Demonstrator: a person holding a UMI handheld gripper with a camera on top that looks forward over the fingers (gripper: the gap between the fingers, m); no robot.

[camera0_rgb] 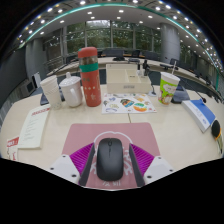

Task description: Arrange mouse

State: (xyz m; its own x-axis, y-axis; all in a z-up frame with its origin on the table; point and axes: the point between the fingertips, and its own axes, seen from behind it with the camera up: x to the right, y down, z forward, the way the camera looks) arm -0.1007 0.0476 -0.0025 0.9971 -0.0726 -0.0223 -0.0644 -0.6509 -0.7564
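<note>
While the gripper [110,160] has its fingers [80,160] seemingly pinching the mouse [110,158] over the pink mat [110,133], a loose hold could let it slip and skid toward the red bottle [90,76] beyond the mat.

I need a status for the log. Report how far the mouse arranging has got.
Done: the gripper has reached the black mouse, which lies on the pink mouse mat. In hand: the mouse stands between the pink-padded fingers; I cannot tell whether they press on it. Left: no final spot is marked, so I cannot say whether the mouse still needs moving on the table.
</note>
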